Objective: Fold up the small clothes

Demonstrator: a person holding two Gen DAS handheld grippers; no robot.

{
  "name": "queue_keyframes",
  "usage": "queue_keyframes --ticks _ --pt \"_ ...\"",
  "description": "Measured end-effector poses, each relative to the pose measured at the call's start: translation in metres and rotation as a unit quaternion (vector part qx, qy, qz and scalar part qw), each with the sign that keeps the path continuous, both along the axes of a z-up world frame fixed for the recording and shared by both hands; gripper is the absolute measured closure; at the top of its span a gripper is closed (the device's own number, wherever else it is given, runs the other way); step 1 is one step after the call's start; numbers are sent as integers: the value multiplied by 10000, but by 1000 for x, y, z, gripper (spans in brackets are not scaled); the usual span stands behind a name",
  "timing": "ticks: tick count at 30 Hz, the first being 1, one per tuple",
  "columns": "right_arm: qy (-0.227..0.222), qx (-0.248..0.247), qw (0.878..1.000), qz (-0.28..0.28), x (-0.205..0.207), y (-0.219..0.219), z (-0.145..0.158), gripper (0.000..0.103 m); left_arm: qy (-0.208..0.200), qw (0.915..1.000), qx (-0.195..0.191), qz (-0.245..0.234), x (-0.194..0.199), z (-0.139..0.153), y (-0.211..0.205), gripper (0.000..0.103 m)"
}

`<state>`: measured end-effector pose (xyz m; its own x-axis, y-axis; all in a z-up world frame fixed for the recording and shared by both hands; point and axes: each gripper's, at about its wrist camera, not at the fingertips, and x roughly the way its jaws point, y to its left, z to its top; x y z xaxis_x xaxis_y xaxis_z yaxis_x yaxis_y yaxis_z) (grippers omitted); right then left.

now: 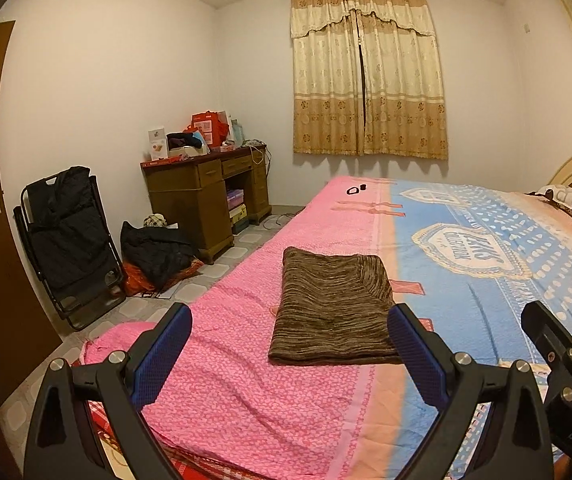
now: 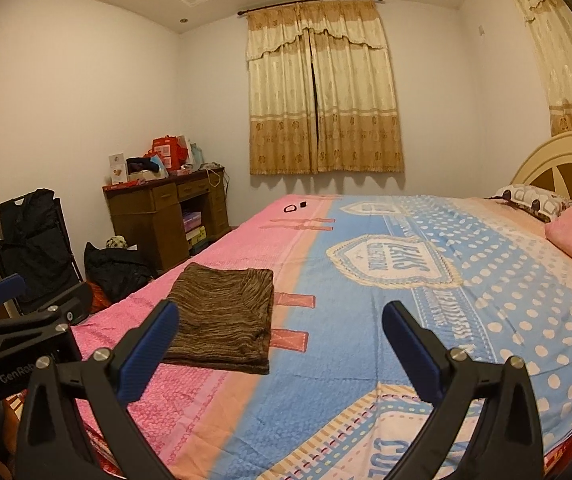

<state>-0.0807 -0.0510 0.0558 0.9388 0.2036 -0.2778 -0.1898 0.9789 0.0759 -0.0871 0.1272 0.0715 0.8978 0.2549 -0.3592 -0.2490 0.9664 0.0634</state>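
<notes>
A brown striped garment (image 1: 332,306) lies folded into a flat rectangle on the pink part of the bedspread (image 1: 246,380). It also shows in the right wrist view (image 2: 222,316). My left gripper (image 1: 290,354) is open and empty, held above the bed just short of the garment's near edge. My right gripper (image 2: 280,348) is open and empty, to the right of the garment, over the blue part of the bedspread (image 2: 406,360). Neither gripper touches the cloth.
Two small black items (image 1: 356,189) lie at the bed's far edge. Pillows (image 2: 538,202) and a headboard (image 2: 562,160) are at the right. A cluttered wooden desk (image 1: 206,196), a folded black chair (image 1: 70,240) and dark bags (image 1: 154,254) stand on the floor at left.
</notes>
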Motion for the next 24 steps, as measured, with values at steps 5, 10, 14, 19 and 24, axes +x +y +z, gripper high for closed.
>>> queue_keyframes --ticks 5,10,14,19,24 --pt "20 50 10000 5 0 -3 0 0 30 10000 9 -15 -1 1 0 4" --pt "28 52 10000 13 1 -3 0 0 27 10000 -16 -8 -2 1 1 4" --pt "64 66 10000 19 1 -2 -1 0 38 10000 -10 -8 -2 0 0 4" --pt "145 120 9998 8 3 -3 -4 0 120 9999 1 -62 0 -1 -1 4" --pt "141 132 9998 0 2 -3 -4 0 113 9999 4 -64 0 -1 -1 4"
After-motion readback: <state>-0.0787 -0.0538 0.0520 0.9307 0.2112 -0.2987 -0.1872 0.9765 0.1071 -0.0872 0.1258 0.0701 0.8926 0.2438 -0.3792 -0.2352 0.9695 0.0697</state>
